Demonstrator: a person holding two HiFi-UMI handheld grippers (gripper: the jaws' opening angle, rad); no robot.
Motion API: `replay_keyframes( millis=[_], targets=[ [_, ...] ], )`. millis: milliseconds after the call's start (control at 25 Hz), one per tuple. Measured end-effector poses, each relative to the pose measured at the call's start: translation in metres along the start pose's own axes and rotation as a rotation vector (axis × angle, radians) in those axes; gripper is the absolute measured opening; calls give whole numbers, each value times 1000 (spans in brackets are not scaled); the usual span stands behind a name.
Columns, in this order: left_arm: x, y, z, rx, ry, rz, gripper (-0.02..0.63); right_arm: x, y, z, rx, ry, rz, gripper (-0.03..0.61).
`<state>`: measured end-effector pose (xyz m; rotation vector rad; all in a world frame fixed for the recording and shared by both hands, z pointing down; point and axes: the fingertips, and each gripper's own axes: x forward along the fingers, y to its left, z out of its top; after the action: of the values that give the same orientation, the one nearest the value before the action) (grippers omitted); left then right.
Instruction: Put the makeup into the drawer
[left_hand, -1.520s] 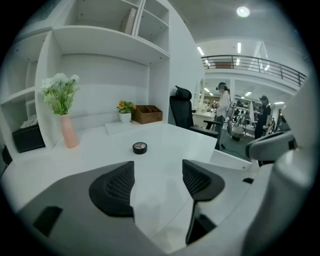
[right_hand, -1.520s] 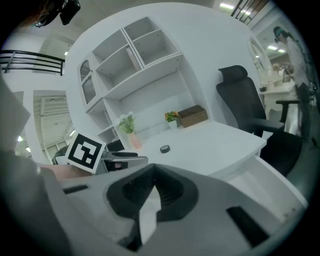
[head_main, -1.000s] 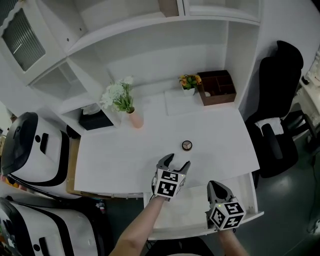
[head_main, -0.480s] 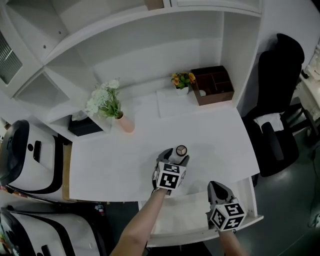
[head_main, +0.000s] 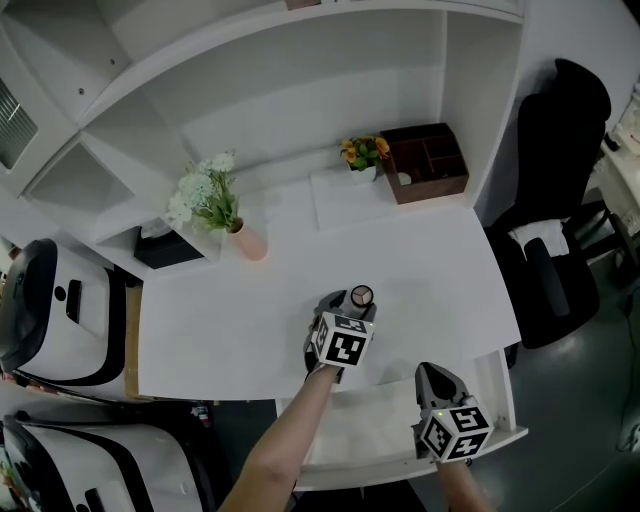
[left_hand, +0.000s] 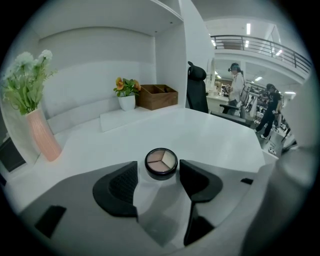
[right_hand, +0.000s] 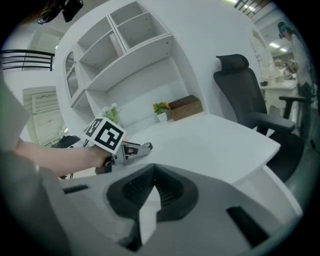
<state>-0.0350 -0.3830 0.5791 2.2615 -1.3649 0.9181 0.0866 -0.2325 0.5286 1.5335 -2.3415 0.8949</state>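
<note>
Makeup (head_main: 361, 295) on desk (head_main: 250, 320) between left gripper (head_main: 348, 306) jaws; drawer (head_main: 370, 425) before desk

1 makeup compact (head_main: 362, 295), 2 grippers (head_main: 350, 303) (head_main: 437, 372), 1 drawer (head_main: 375, 412), 1 vase (head_main: 250, 243), 1 flowerpot (head_main: 362, 173), 1 box (head_main: 432, 165), 1 chair (head_main: 560, 190)

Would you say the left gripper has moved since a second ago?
Yes: the left gripper advanced over the desk to the makeup compact, now between its jaws, which have just been closing.
</note>
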Motion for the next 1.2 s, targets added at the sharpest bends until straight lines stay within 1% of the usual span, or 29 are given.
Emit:
replay_keyframes(
  millis=[160, 480, 720, 920, 1200],
  targets=[
    [0, -2, 0, 18, -1, -4, 257, -7, 0, -4, 5, -1, -6, 2],
    [1, -8, 2, 75, -4, -30, 209, -23, -3, -11, 23, -6, -27, 2],
    [-6, -16, -2, 101, -8, -38, 204, -35, -2, -12, 22, -15, -42, 2],
    [-23, -31, -8, 103, -31, -63, 204, -45, -2, -14, 23, -27, -57, 2],
    [-63, -52, -16, 99, -83, -98, 204, -61, 3, -20, 30, -41, -74, 2]
  ],
)
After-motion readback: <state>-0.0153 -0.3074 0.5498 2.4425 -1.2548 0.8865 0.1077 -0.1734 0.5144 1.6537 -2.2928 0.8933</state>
